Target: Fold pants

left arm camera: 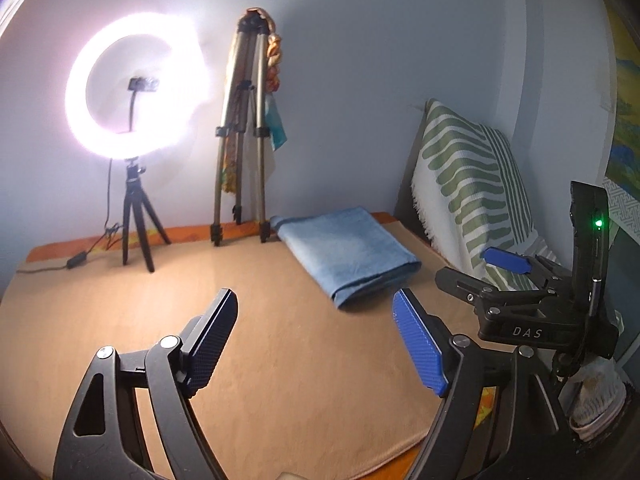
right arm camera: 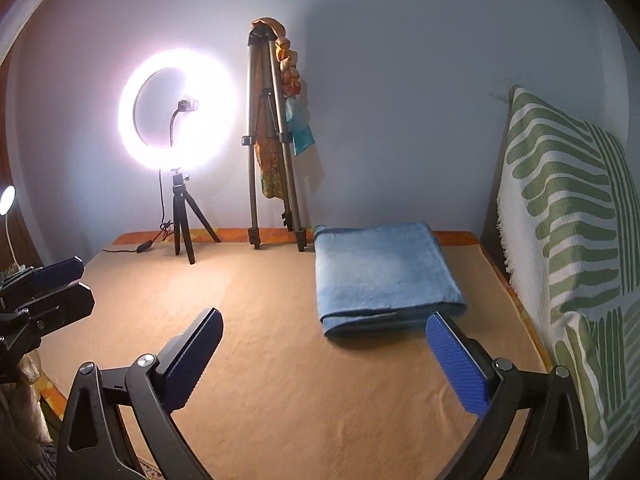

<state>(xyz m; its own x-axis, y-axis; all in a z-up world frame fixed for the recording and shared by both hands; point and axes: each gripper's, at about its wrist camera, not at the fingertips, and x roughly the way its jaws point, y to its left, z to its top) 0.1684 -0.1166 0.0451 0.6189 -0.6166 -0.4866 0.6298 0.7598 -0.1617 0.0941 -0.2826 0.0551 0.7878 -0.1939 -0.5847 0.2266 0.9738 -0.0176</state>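
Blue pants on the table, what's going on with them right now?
The pants lie folded into a neat rectangle at the far right of the tan-covered table, near the patterned cushion. Neither tool touches them: the left gripper and right gripper are both open and empty, held above the table in front of the pants. The fold looks finished.

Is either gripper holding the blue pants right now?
No: the folded pants lie alone on the tan mat, and the right gripper and left gripper are open and empty.
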